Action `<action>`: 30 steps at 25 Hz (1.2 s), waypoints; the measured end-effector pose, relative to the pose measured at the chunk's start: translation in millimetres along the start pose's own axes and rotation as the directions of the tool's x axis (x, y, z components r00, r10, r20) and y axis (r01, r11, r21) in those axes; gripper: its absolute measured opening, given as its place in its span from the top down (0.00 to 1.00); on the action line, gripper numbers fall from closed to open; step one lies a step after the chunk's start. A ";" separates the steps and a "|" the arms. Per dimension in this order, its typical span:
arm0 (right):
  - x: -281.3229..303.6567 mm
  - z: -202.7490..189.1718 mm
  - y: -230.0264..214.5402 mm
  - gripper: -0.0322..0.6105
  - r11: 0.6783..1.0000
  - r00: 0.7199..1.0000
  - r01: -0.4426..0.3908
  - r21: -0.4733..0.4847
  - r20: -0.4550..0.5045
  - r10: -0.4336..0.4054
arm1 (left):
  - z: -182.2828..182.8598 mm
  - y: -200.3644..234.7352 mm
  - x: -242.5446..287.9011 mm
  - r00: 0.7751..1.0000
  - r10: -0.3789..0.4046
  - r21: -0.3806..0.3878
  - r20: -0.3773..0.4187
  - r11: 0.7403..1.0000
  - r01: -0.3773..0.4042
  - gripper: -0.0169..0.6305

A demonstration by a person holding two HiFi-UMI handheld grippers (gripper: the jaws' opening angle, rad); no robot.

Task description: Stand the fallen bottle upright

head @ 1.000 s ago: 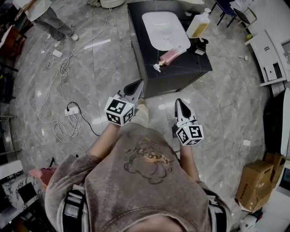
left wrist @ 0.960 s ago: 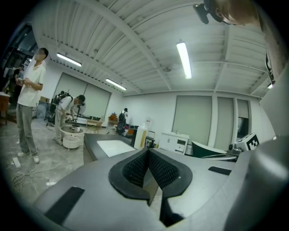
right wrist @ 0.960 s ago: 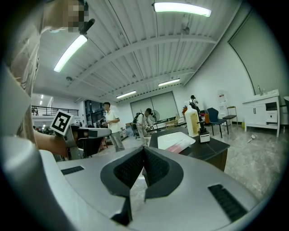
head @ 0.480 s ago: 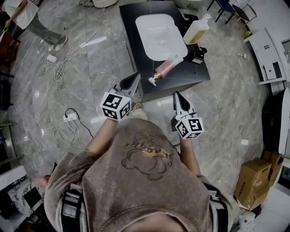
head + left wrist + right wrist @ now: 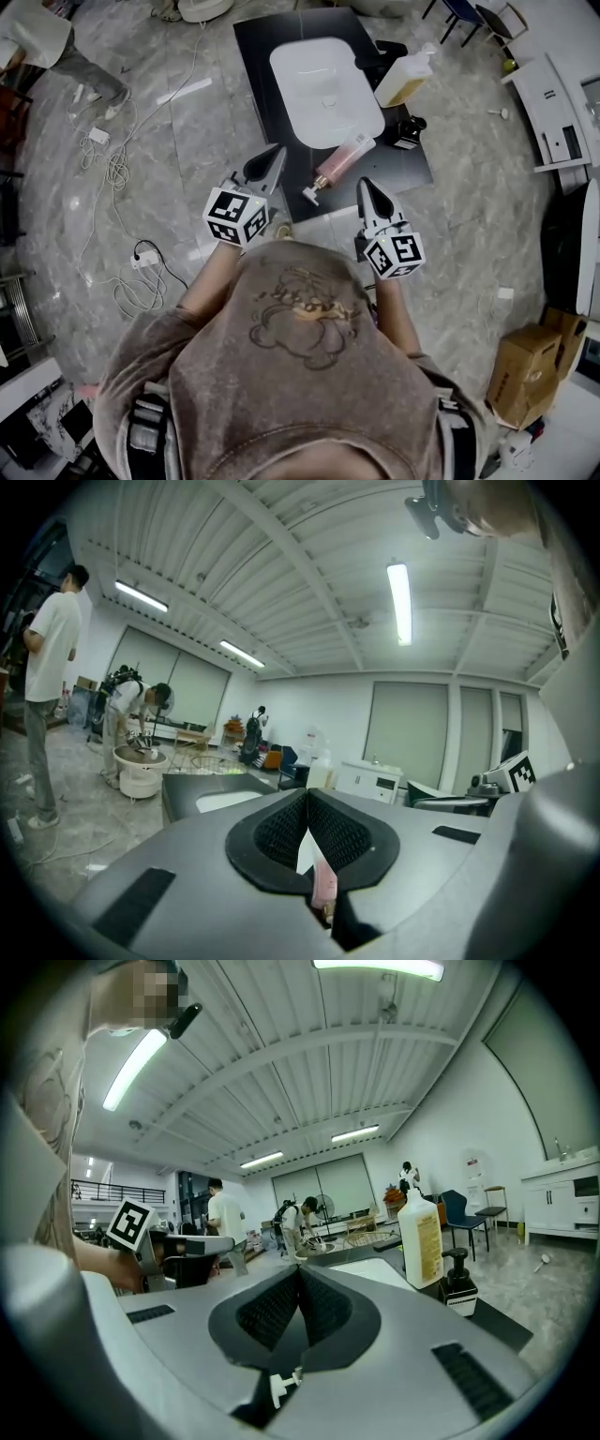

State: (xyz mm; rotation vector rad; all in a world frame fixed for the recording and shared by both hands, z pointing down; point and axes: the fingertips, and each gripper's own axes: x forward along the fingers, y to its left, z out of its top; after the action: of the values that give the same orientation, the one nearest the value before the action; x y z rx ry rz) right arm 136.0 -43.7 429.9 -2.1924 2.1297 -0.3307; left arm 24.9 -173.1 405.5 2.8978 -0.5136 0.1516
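A pink pump bottle [image 5: 341,159] lies on its side near the front edge of a black table [image 5: 412,169], its white pump head [image 5: 310,194] toward me. It shows pink through the gap below the left jaws [image 5: 323,883], and its pump head shows under the right jaws [image 5: 281,1384]. My left gripper [image 5: 277,152] hangs just left of the bottle, jaws shut and empty. My right gripper [image 5: 365,184] sits just right of the pump end, over the floor by the table edge, also shut and empty. Neither touches the bottle.
A white basin [image 5: 323,89] fills the table's middle. A tall yellow bottle [image 5: 403,81] and a small black pump bottle [image 5: 410,132] stand at its right side. Cables [image 5: 112,173] and a power strip [image 5: 142,260] lie on the floor at left, and a cardboard box [image 5: 525,375] at right.
Both grippers have moved forward together toward the table. The table and the pink bottle now lie closer, with the gripper tips level with the bottle on either side.
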 end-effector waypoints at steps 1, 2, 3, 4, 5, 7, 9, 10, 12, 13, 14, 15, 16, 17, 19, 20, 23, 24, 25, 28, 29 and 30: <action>3.8 2.4 -3.4 0.96 1.000 1.000 -0.001 0.002 0.001 0.001 | 1.4 1.1 4.5 1.000 0.000 -0.002 -0.002 1.000 0.000 0.94; 6.9 4.5 -6.9 0.96 1.000 1.000 -0.003 0.005 0.000 0.003 | 2.3 1.4 8.7 1.000 0.000 -0.004 -0.004 1.000 0.000 0.94; 9.6 6.5 -10.5 0.96 1.000 1.000 -0.008 0.008 -0.001 0.008 | 2.9 1.1 12.8 1.000 0.000 -0.006 -0.006 1.000 0.000 0.94; 12.0 8.7 -14.3 0.96 1.000 1.000 -0.015 0.010 -0.002 0.015 | 3.3 0.5 16.9 1.000 0.002 -0.008 -0.008 1.000 -0.002 0.94; 14.2 11.2 -17.9 0.96 1.000 1.000 -0.025 0.010 -0.003 0.025 | 3.4 -0.1 20.7 1.000 0.006 -0.010 -0.010 1.000 -0.006 0.94; 17.9 15.6 -23.8 0.95 0.998 0.998 -0.057 0.005 -0.003 0.057 | 2.1 -1.5 26.3 1.000 0.018 -0.010 -0.015 1.000 -0.018 0.94; 20.7 17.4 -28.2 0.95 0.996 0.996 -0.090 0.002 -0.001 0.090 | -0.6 -2.2 29.2 0.999 0.039 -0.008 -0.019 0.999 -0.039 0.95; 22.4 18.2 -30.5 0.95 0.994 0.994 -0.107 0.002 -0.001 0.107 | -1.8 -2.2 30.9 0.998 0.052 -0.009 -0.020 0.999 -0.053 0.94; 25.3 18.2 -35.4 0.95 0.990 0.990 -0.140 0.002 -0.007 0.140 | -3.5 -4.5 34.2 0.997 0.079 -0.018 -0.018 0.997 -0.079 0.94; 26.0 17.4 -37.3 0.95 0.987 0.987 -0.158 0.001 -0.014 0.158 | -4.7 -6.8 34.7 0.996 0.090 -0.023 -0.019 0.996 -0.090 0.94; 27.4 16.8 -38.7 0.95 0.985 0.985 -0.174 -0.002 -0.020 0.174 | -5.9 -8.7 34.9 0.995 0.099 -0.025 -0.019 0.995 -0.099 0.94; 29.6 17.2 -40.1 0.95 0.982 0.982 -0.188 -0.007 -0.023 0.188 | -6.7 -9.9 35.3 0.994 0.107 -0.026 -0.020 0.994 -0.107 0.95; 32.1 17.9 -41.3 0.95 0.980 0.980 -0.198 -0.011 -0.024 0.198 | -7.2 -10.3 35.8 0.993 0.114 -0.027 -0.018 0.993 -0.115 0.94; 34.3 18.2 -42.6 0.95 0.978 0.978 -0.206 -0.014 -0.024 0.206 | -7.6 -10.4 36.3 0.993 0.121 -0.028 -0.016 0.992 -0.121 0.94; 37.6 17.8 -45.1 0.95 0.976 0.976 -0.217 -0.015 -0.025 0.217 | -8.6 -10.0 37.3 0.991 0.136 -0.036 -0.011 0.990 -0.136 0.94; 38.7 17.8 -46.2 0.95 0.975 0.975 -0.223 -0.015 -0.026 0.222 | -9.2 -10.3 37.7 0.990 0.142 -0.041 -0.008 0.989 -0.142 0.94; 42.2 19.4 -49.0 0.95 0.970 0.970 -0.243 -0.015 -0.025 0.242 | -10.8 -11.4 38.7 0.988 0.153 -0.047 -0.008 0.987 -0.154 0.94; 43.7 20.0 -49.9 0.95 0.968 0.968 -0.252 -0.012 -0.024 0.252 | -11.0 -11.4 39.2 0.988 0.156 -0.047 -0.009 0.987 -0.156 0.94; 45.2 20.3 -50.5 0.95 0.965 0.964 -0.264 -0.008 -0.025 0.263 | -11.2 -11.4 39.8 0.987 0.159 -0.048 -0.009 0.986 -0.159 0.94; 49.2 18.6 -48.0 0.89 0.950 0.949 -0.312 -0.009 -0.046 0.312 | -12.4 -11.1 40.2 0.987 0.163 -0.053 -0.007 0.985 -0.163 0.94; 50.5 18.0 -45.8 0.88 0.945 0.943 -0.328 -0.015 -0.058 0.327 | -13.1 -10.8 39.6 0.986 0.165 -0.055 -0.008 0.985 -0.166 0.94; 51.9 17.2 -43.5 0.87 0.939 0.938 -0.342 -0.021 -0.069 0.340 | -13.7 -10.3 38.7 0.986 0.169 -0.057 -0.010 0.984 -0.169 0.94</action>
State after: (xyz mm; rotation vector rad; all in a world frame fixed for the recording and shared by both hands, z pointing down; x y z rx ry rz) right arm 183.0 -95.3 427.3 -1.7968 2.5093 -0.3467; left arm 63.7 -173.5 422.2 2.7947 -0.7508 0.1649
